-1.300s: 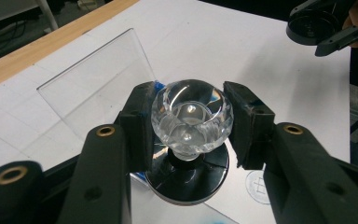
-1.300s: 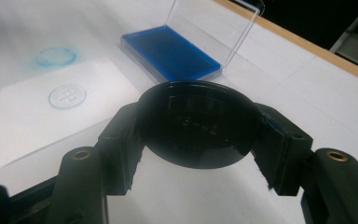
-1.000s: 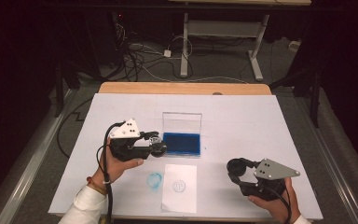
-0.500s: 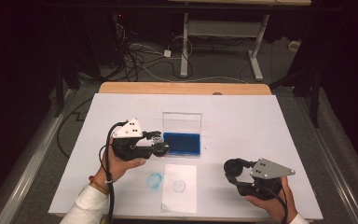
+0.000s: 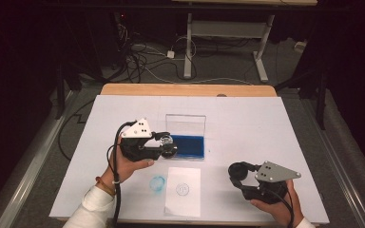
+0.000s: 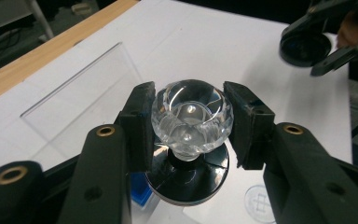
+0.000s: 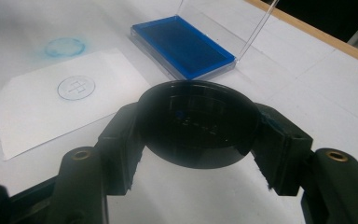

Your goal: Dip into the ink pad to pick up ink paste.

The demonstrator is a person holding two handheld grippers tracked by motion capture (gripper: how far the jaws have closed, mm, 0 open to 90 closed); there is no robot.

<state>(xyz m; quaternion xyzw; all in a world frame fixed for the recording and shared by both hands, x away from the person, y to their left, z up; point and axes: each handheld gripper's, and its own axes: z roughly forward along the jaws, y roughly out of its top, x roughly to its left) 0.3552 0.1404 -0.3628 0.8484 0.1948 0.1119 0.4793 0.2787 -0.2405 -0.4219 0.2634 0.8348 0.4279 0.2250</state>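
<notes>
Sitting clamped between the left hand-held gripper's (image 6: 189,122) jaws (off the table): a clear-knobbed stamp (image 6: 192,115).

The paper sheet (image 5: 183,190) lies on the table (image 5: 247,118), just before the ink pad case (image 5: 187,142), between both tools.

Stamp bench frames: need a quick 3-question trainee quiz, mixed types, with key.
1. True or false: the left gripper is shut on the stamp's clear knob.
2. What does the right gripper hold? A) black round cap B) blue ink pad C) paper sheet
3. Fill in: the ink pad's clear lid stands ___.

Key: 1 true; 2 A; 3 open
</notes>
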